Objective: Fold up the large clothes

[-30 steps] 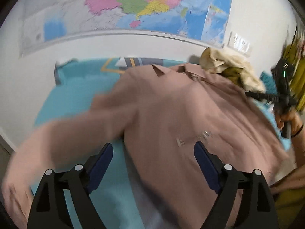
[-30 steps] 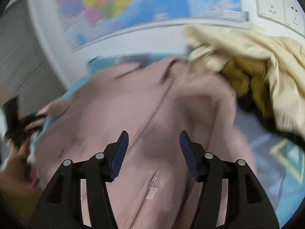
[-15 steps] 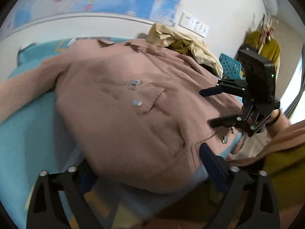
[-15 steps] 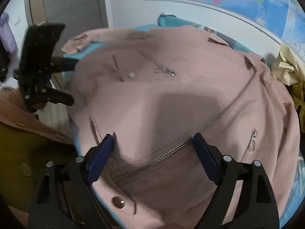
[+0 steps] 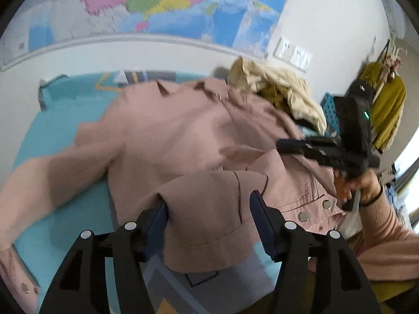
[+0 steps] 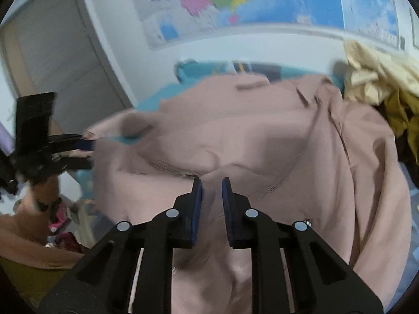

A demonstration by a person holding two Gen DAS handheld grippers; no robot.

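- Jacket [image 5: 199,141], dusty pink with a zipper, lies spread across the teal mat [image 5: 65,120]; its near hem is lifted and starting to fold over, sleeves not yet tucked, so folding looks barely begun.
- Left gripper [image 5: 209,217] has its jaws closing around the raised hem flap, which sits between them.
- Right gripper [image 6: 212,201] is closing, pads almost together with fabric pinched between.
- Heap of cream and mustard clothes [image 5: 282,91] crowds the jacket's far right shoulder; a wall map [image 5: 162,2] hangs behind.
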